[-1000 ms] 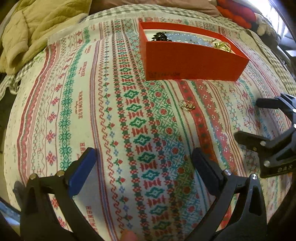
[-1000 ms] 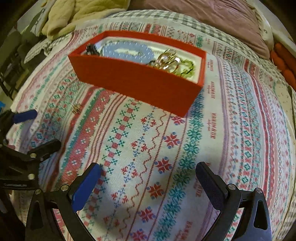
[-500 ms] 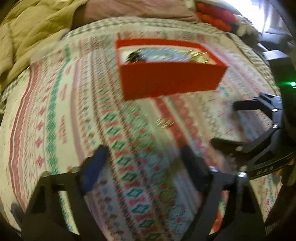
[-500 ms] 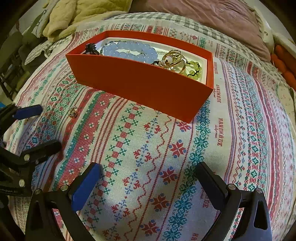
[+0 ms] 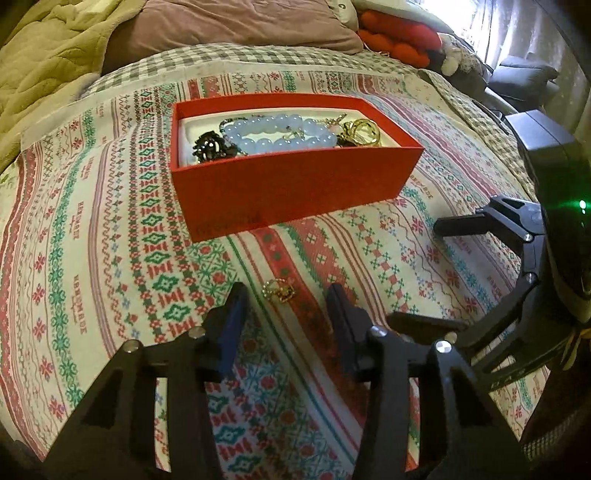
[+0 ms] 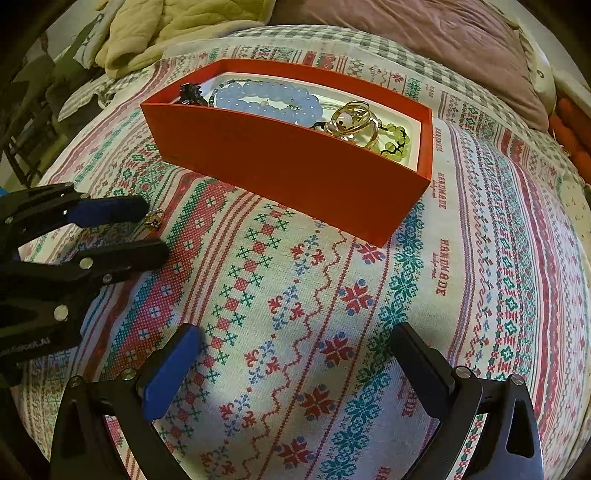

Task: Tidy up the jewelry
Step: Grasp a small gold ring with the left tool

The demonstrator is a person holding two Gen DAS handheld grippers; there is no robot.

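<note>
A small gold earring (image 5: 279,290) lies on the patterned cloth, just ahead of and between the fingertips of my left gripper (image 5: 286,295), which is open around it without touching. In the right wrist view the earring (image 6: 154,218) sits by the left gripper's (image 6: 147,229) tips. A red box (image 5: 291,184) behind it holds a pale blue bead bracelet (image 5: 280,134), a dark piece (image 5: 208,147) and gold rings (image 5: 364,131). My right gripper (image 6: 295,354) is open and empty over the cloth, in front of the box (image 6: 295,166).
The patterned cloth (image 6: 332,295) covers a bed. A yellow-green quilt (image 5: 40,55) and a mauve pillow (image 5: 229,26) lie behind the box. Red cushions (image 5: 399,37) are at the far right. In the left wrist view the right gripper (image 5: 439,273) is to the right.
My left gripper has moved forward and narrowed, so the earring now lies between its fingertips. The right gripper has edged closer to the box.
</note>
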